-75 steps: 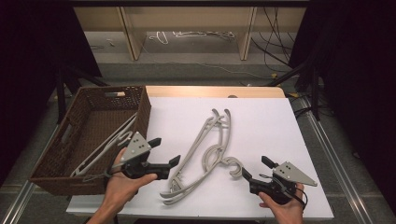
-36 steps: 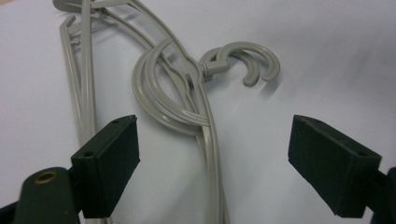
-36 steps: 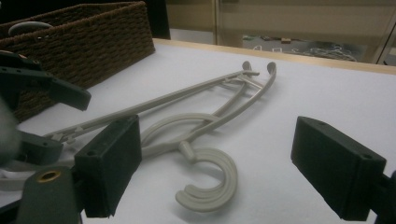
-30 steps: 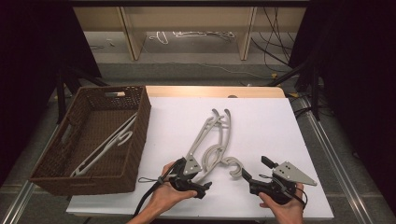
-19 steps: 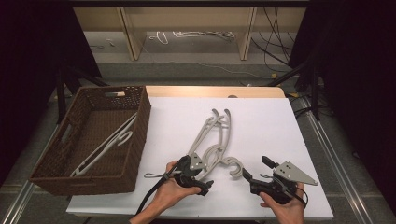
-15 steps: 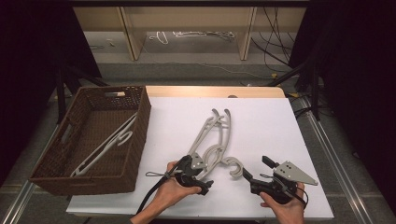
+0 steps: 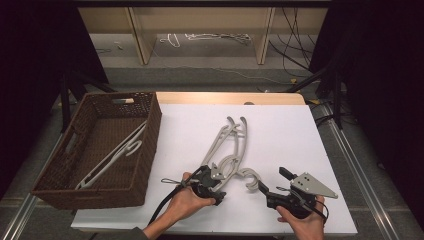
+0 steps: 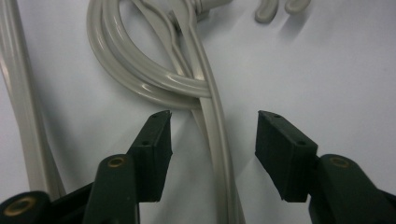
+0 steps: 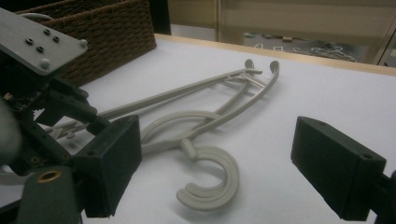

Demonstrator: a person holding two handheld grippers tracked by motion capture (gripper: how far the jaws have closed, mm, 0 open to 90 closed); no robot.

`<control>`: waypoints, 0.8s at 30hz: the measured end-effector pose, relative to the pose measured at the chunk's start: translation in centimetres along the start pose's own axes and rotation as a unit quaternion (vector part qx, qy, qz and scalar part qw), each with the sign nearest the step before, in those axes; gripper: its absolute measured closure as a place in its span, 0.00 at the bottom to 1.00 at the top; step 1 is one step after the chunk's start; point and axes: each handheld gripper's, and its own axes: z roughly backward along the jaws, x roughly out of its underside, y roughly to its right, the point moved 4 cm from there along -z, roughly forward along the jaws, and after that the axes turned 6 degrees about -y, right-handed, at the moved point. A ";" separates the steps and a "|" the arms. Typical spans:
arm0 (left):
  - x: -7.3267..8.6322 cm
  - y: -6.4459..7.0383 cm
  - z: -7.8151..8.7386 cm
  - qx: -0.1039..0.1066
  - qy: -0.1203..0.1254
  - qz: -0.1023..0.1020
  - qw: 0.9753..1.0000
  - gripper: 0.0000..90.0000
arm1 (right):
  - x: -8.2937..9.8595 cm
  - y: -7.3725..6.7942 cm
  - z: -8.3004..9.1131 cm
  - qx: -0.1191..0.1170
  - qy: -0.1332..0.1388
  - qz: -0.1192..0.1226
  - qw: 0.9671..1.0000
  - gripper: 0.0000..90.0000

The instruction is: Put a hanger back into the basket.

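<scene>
Left tongs (image 8: 212, 135): jaws spread, straddling one arm of a grey plastic hanger (image 8: 212, 116) that runs up between them; no contact with either pad discernible. Seen from above, left tongs (image 7: 212, 186) lowered over the near end of the hanger pile, held by the left hand (image 7: 182, 202) at the near edge of the counter (image 7: 285, 125).

Right tongs (image 9: 217, 163): jaws wide apart, nothing between them. Seen from above, right tongs (image 7: 272, 185) low over the counter at near right, gripped by the right hand (image 7: 302, 222), grey three-cornered plate on top.

Hangers (image 7: 227, 147): two, possibly more, overlapped and tangled on the white counter, centre, arms running far-right from the left tongs to tips at mid-counter. One hook (image 9: 212, 179) curled open on the counter surface, just in front of the right tongs and between the two grippers. Second hook looped round a neighbouring arm, as shown in the left gripper view.

Wicker basket (image 7: 65, 175): brown, rectangular, at the left side of the counter, just beside the white sheet. One further grey hanger (image 7: 112, 157) lying diagonally inside on the basket floor.

Beyond the far counter edge: wooden shelving and loose cables (image 7: 300, 30) on the floor.
</scene>
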 end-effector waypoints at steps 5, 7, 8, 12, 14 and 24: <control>-0.2 -0.3 -0.1 -0.004 -0.005 -0.008 1.000 0.64 | 0.0 0.0 0.0 0.003 -0.003 0.002 1.000 0.19; -0.2 -0.2 -0.2 0.004 -0.016 -0.008 1.000 0.65 | 0.0 0.1 0.0 0.003 -0.003 0.002 1.000 0.19; -0.3 -0.4 -0.2 0.003 -0.018 -0.012 1.000 0.65 | 0.0 0.1 0.0 0.003 -0.003 0.002 1.000 0.19; -0.5 -0.7 -0.5 0.010 -0.032 -0.007 0.999 0.71 | 0.0 0.0 -0.1 0.002 -0.002 0.003 1.000 0.19; -0.6 -0.8 -0.5 0.016 -0.035 -0.002 0.999 0.72 | 0.0 0.0 -0.1 0.001 -0.003 0.004 1.000 0.20; -0.7 -1.2 -0.3 0.047 -0.027 0.014 0.998 0.83 | 0.0 -0.1 -0.2 -0.005 0.000 0.003 1.000 0.20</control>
